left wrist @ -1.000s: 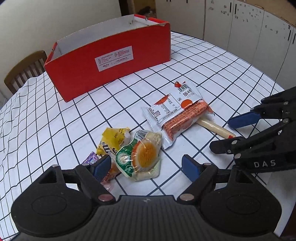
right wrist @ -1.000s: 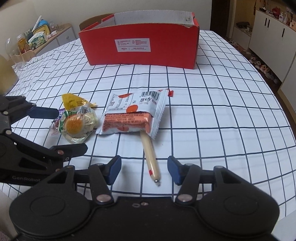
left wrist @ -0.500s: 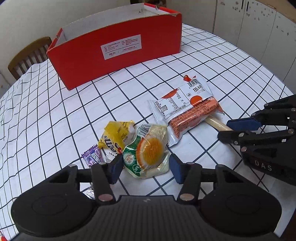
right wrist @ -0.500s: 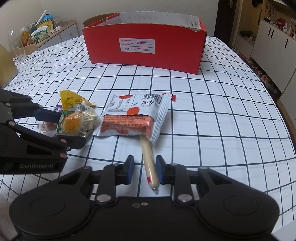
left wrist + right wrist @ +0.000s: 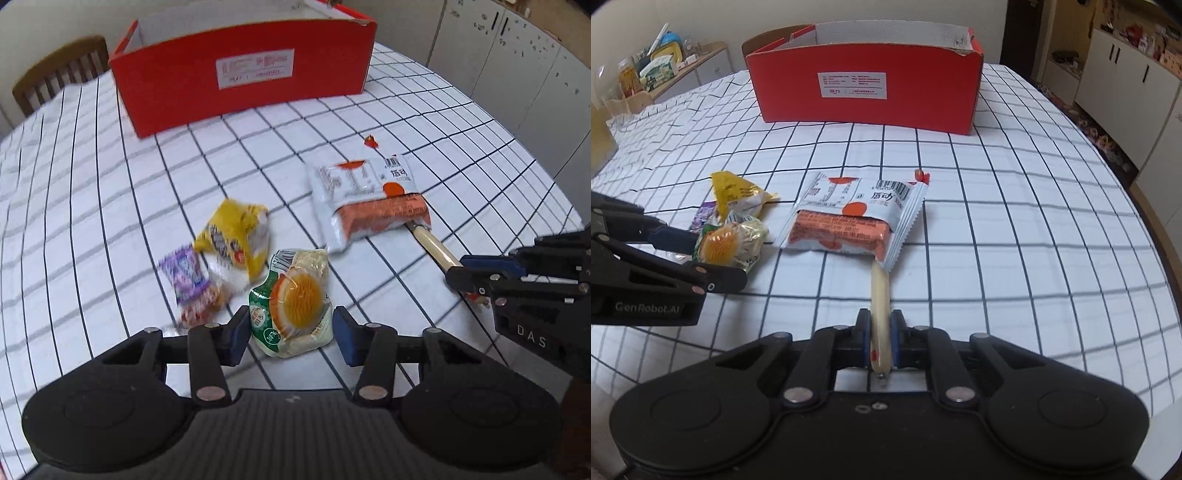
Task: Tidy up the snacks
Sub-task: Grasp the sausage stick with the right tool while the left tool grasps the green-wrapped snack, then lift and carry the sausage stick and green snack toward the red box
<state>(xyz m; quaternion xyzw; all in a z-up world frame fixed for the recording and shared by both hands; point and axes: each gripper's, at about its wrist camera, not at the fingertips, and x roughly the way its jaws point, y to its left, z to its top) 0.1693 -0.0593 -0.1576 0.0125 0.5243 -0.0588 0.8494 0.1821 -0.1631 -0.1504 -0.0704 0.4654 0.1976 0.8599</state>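
Observation:
On the checked tablecloth [image 5: 92,177] lies an egg-yolk pastry packet [image 5: 295,299] [image 5: 727,243]. My left gripper [image 5: 291,334] [image 5: 714,258] is closing, and both blue pads touch the packet's sides. My right gripper [image 5: 881,343] [image 5: 458,269] is shut on the near end of a thin sausage stick [image 5: 881,295] [image 5: 432,243]. The stick's far end is hidden under a white and orange snack bag [image 5: 849,218] [image 5: 369,199]. A yellow packet [image 5: 236,236] [image 5: 738,192] and a purple candy [image 5: 183,277] lie left of the pastry. An open red box [image 5: 240,85] [image 5: 864,96] stands at the back.
A small red scrap [image 5: 370,141] [image 5: 921,175] lies beyond the snack bag. A wooden chair [image 5: 55,74] stands behind the table at the left. White cabinets [image 5: 517,55] are at the right, and a cluttered side shelf [image 5: 665,70] is at the far left. The table edge curves close on the right.
Both grippers closed from wide open: the left jaws came in around the pastry packet, and the right jaws shut on the sausage stick. The left view rolled slightly.

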